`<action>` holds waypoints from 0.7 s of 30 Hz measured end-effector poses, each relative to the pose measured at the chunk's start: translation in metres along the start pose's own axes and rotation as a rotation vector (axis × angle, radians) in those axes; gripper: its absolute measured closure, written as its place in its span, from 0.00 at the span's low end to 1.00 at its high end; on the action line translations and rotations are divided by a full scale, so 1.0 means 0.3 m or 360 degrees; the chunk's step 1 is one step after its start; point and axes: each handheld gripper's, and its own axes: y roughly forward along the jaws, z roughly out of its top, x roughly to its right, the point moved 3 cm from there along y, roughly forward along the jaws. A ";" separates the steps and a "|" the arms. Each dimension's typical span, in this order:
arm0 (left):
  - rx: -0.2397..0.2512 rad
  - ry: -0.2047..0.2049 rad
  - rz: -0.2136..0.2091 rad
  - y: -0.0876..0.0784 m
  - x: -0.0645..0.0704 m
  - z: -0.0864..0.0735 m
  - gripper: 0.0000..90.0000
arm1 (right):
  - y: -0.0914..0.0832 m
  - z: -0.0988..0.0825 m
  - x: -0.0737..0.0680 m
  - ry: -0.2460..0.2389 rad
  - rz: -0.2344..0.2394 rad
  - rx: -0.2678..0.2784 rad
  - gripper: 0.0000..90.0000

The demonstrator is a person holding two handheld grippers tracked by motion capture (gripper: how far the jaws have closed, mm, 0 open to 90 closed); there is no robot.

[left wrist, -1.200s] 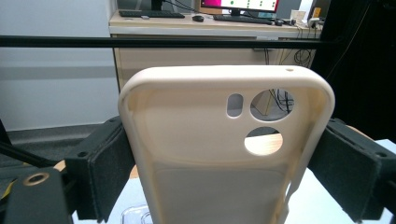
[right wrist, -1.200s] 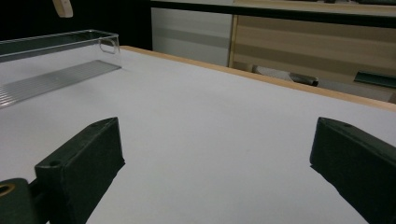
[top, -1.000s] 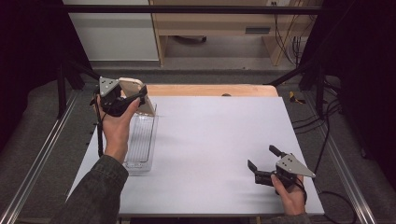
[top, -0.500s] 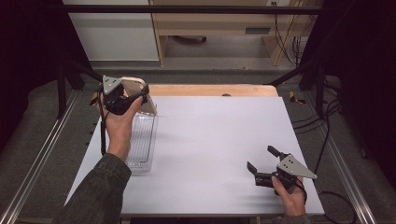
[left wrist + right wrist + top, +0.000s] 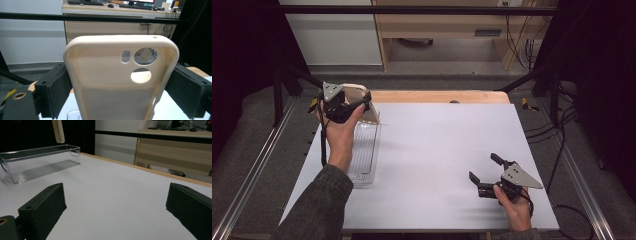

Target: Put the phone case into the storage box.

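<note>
Holding a cream phone case (image 5: 120, 80) clamped above the clear tray (image 5: 364, 150), left hand-held gripper (image 5: 354, 105) has yet to lower it; right hand-held gripper (image 5: 484, 170) rests apart on the desk (image 5: 437, 150).

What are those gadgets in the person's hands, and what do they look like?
Two handheld grippers. Each, left gripper and right gripper, is black, with two blocky padded jaws and a grey three-cornered plate on top. A black cable hangs from the left one. The left arm wears a dark grey-green sleeve.
</note>
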 end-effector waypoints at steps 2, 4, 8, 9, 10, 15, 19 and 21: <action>-0.0003 0.0000 0.0000 0.001 0.002 -0.001 0.12 | 0.004 -0.001 -0.006 -0.0005 0.0007 -0.0008 0.03; -0.0005 -0.0002 0.0008 0.004 0.002 -0.002 0.12 | 0.005 -0.002 -0.008 -0.0014 0.0011 -0.0011 0.03; -0.0007 -0.0004 0.0042 0.008 -0.006 -0.006 0.12 | 0.002 -0.003 -0.011 -0.0009 0.0020 -0.0015 0.04; -0.0006 -0.0004 0.0049 0.009 -0.008 -0.006 0.12 | 0.003 -0.004 -0.012 -0.0009 0.0021 -0.0019 0.04; -0.0003 -0.0004 0.0056 0.011 -0.010 -0.006 0.12 | 0.004 -0.005 -0.013 -0.0005 0.0021 -0.0020 0.04; -0.0014 0.0023 0.0108 0.024 -0.022 -0.015 0.12 | 0.006 -0.003 -0.015 -0.0006 0.0024 -0.0020 0.04; -0.0024 0.0023 0.0132 0.038 -0.032 -0.025 0.12 | 0.005 -0.003 -0.015 -0.0002 0.0027 -0.0018 0.04; -0.0027 0.0030 0.0144 0.047 -0.034 -0.031 0.12 | 0.005 -0.003 -0.016 -0.0001 0.0031 -0.0021 0.04</action>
